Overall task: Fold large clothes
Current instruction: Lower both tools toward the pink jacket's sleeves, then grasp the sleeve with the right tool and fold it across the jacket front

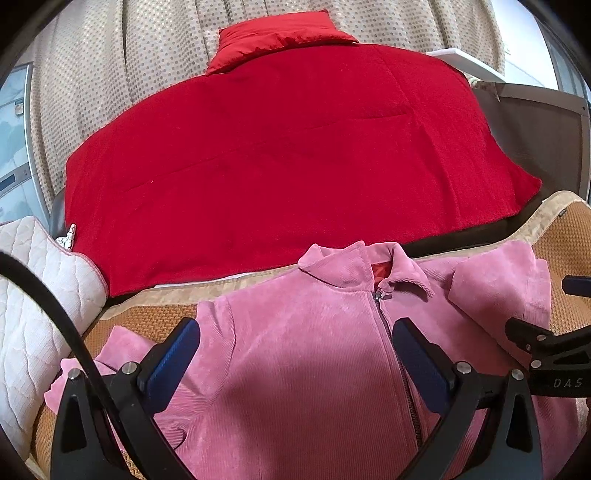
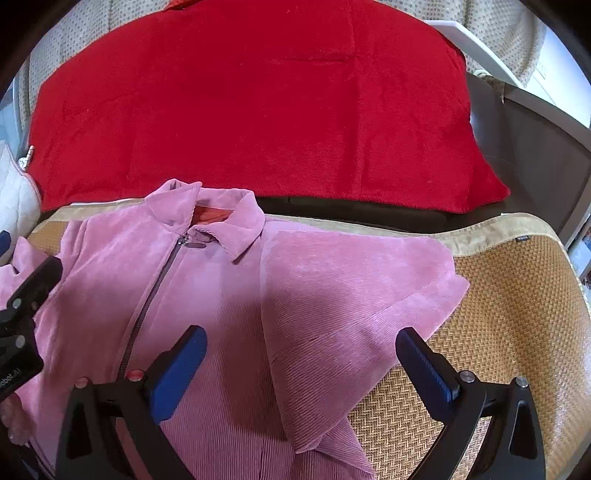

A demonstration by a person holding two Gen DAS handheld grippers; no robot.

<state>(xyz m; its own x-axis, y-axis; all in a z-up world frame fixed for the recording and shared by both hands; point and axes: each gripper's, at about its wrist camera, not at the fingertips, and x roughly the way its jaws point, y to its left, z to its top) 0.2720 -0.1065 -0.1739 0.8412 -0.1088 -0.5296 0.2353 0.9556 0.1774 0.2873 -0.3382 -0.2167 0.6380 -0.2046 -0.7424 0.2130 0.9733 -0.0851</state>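
Pink corduroy jacket [image 1: 303, 350] lies flat beneath both gaping tools.

— What colour is the jacket [image 1: 314, 350] under my tongs?

— Pink corduroy, finely ribbed, with a dark grey zip [image 1: 384, 317] and a red lining inside the collar.

— And my pads [image 2: 177, 373]?

— Blue, on black frames.

— The mat [image 2: 498, 332] below?

— Golden-brown herringbone weave, with a plain tan border.

— Behind it?

— A solid red blanket [image 1: 277, 158], a red pillow [image 1: 280, 35], a beige curtain [image 1: 92, 74] dotted grey, and a white quilted cushion [image 1: 33, 314].
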